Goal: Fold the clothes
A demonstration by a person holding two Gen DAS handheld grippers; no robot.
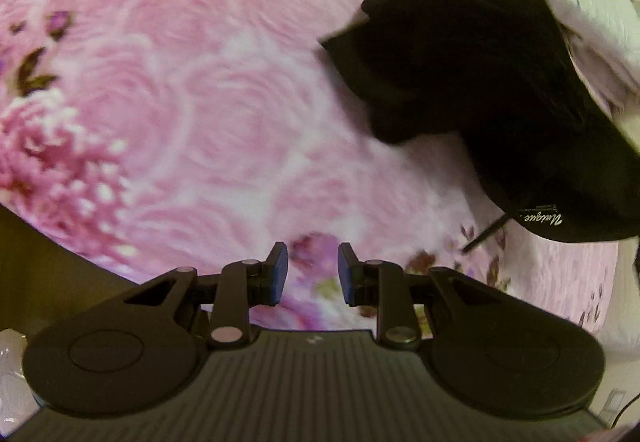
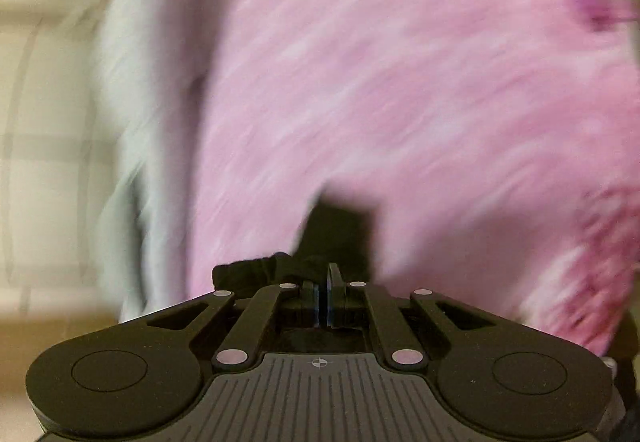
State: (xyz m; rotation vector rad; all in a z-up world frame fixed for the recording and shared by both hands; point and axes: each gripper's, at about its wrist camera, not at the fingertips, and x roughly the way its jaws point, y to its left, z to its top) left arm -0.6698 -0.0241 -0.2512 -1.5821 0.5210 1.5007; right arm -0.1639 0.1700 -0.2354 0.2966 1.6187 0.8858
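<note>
- The left gripper (image 1: 312,272) hovers over a pink rose-print bedspread (image 1: 192,102), its blue-padded fingers (image 1: 280,270) spread apart and holding nothing.
- Beyond it, to the right, a crumpled black garment with white script lettering (image 1: 480,82) lies bunched on the bedspread, a thin drawstring (image 1: 486,233) trailing from its near edge.
- The right gripper (image 2: 327,288) has its fingers pressed together on a fold of the black garment (image 2: 336,230).
- Behind, the blurred bedspread (image 2: 420,82) meets a pale blanket (image 2: 140,102).
</note>
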